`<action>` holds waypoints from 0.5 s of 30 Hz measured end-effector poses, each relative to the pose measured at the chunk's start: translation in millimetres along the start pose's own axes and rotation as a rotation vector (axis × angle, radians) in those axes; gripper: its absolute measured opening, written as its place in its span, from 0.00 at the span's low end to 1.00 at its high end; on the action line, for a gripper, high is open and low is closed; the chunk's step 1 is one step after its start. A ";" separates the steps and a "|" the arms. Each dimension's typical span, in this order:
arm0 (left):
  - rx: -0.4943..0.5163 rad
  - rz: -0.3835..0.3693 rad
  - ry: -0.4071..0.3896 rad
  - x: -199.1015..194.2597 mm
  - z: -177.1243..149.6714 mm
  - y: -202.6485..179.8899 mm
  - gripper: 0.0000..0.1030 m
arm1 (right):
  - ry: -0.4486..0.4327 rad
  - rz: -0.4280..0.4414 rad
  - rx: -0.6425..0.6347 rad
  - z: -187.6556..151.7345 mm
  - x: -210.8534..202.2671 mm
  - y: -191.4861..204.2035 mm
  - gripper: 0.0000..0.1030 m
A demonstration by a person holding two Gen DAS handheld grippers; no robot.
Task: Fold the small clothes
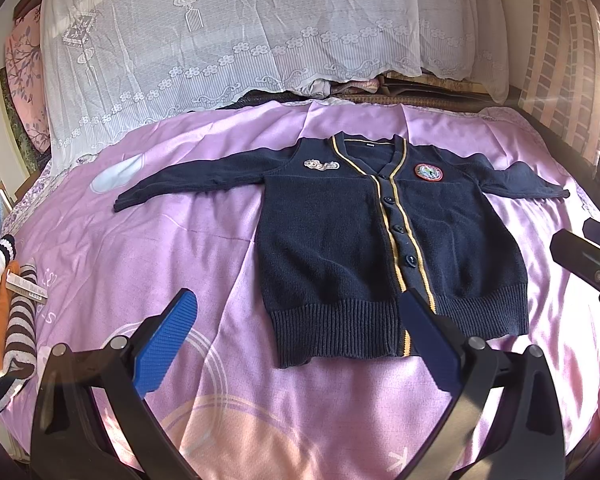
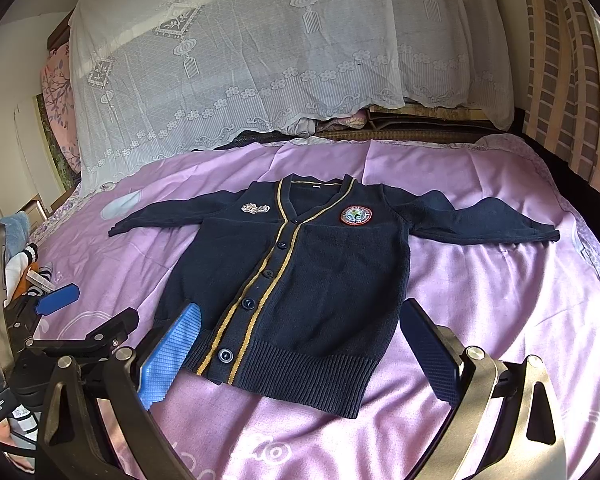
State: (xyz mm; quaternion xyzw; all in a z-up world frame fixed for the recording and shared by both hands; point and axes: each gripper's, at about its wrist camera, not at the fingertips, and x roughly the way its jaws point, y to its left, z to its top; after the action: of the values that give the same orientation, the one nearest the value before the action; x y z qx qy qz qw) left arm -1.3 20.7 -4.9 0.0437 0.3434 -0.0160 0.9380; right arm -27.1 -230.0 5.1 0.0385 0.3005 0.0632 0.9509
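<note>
Navy cardigan [image 1: 380, 240] lies flat, buttoned, sleeves spread toward 9 and 3 o'clock, on the pink-sheeted bed [image 1: 180, 248]. Left hand-held gripper [image 1: 304, 344] and right hand-held gripper [image 2: 300, 354] hover at the hem, 6 o'clock, jaws spread wide, holding nothing. Folded clothes [image 1: 8, 320] lie at 9 o'clock.

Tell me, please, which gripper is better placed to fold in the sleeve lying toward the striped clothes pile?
Left. The left gripper hangs open by the cardigan hem on that sleeve's side, nearer the striped pile. The right gripper, also open, sits toward the opposite sleeve.
</note>
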 end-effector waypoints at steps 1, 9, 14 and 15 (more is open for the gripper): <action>0.000 0.000 0.000 0.0 -0.3 0.3 0.96 | 0.000 0.000 0.000 0.0 0.0 0.2 0.97; 0.000 0.001 0.000 0.0 0.6 -0.3 0.96 | -0.001 0.000 0.001 0.4 1.1 -0.2 0.97; 0.000 0.001 0.002 0.4 0.1 -0.3 0.96 | 0.000 0.002 0.000 0.1 0.8 0.0 0.97; 0.000 0.001 0.002 0.4 0.2 -0.4 0.96 | 0.001 0.001 0.001 0.7 0.9 -1.0 0.97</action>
State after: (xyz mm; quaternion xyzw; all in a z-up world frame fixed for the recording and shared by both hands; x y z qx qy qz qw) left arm -0.9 20.3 -5.1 0.0439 0.3442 -0.0156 0.9377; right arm -25.9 -230.9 5.1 0.0391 0.3011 0.0638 0.9507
